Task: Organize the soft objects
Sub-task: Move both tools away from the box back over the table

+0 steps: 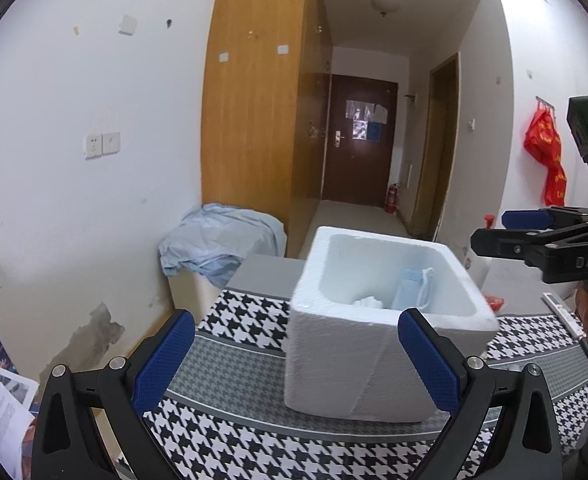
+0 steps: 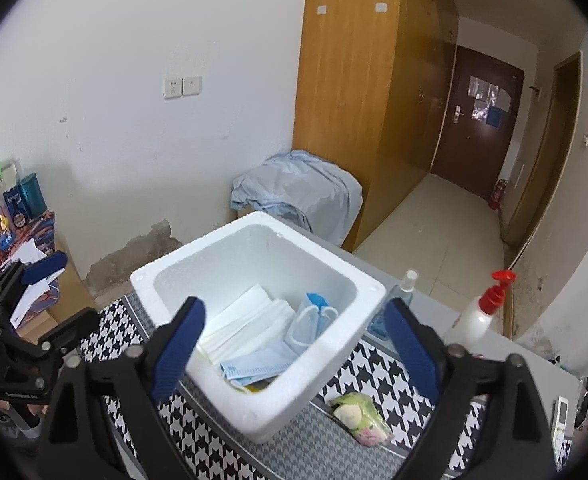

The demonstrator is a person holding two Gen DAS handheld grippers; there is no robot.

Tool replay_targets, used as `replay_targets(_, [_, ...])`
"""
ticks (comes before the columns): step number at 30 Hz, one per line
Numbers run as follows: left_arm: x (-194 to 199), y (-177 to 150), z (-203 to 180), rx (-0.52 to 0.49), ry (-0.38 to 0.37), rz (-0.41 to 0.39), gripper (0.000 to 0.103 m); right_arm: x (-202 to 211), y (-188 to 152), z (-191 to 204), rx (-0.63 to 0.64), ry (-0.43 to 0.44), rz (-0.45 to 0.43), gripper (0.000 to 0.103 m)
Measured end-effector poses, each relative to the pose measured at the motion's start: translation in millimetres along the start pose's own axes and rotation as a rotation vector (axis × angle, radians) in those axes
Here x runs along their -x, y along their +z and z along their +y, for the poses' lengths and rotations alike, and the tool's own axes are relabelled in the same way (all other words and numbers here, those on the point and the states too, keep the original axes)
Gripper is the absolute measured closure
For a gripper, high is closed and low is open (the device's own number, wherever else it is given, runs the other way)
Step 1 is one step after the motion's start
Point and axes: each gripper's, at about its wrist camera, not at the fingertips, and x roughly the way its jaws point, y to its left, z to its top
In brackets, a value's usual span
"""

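- Foam box (image 2: 260,332) is being used as the landmark; it is resting on the houndstooth cloth (image 2: 373,376).
- Inside the box, blue face masks (image 2: 254,366), a stack of white masks (image 2: 242,328) and a folded blue mask (image 2: 311,320) are being kept.
- A small bagged soft item (image 2: 359,418), green and pink, is lying on the cloth just beside the box, on its near right side; it is judged to be left for packing.
- Right gripper (image 2: 294,344) is being held above the box, fingers spread apart, nothing held.
- Left gripper (image 1: 295,360) is being held near the box's front, fingers apart, likewise unloaded.
- Pump bottle (image 2: 479,312) and spray bottle (image 2: 403,290) are standing just behind the box, to its right.
- Risks being noted: the light box could be shoved or tipped if its rim is clipped by a finger; the bottles could be knocked during a reach; the slick bag could slip from a shallow pinch.
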Motion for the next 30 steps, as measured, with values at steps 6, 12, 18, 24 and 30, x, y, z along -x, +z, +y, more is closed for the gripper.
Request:
replay_targets(6, [8.6,0.9,-18.7,-0.026,-0.039,-0.012,0.001,24.2,-14.0,-7.4,-0.037,-0.002,-0.047,0.001])
replay_targets(12, [18.7,2.7,-35.7,-0.040,-0.079,-0.033,0.001,46.0,-34.5,-15.1,-0.060,-0.012,-0.090,0.001])
replay_targets(18, [26.6,4.5,-50.7,-0.075,-0.107,-0.050,0.001,67.0,-49.5,-24.5,-0.090,-0.035,-0.136,0.001])
replay_targets(24, [32.5,5.9,-62.8,-0.084,-0.136,-0.067,0.001,81.3,-66.9,-32.9,-0.119,-0.046,-0.153,0.001])
replay_targets(30, [37.6,4.0,-78.3,-0.109,-0.182,-0.095,0.001,102.9,-86.0,-38.0,-0.162,-0.094,-0.200,0.001])
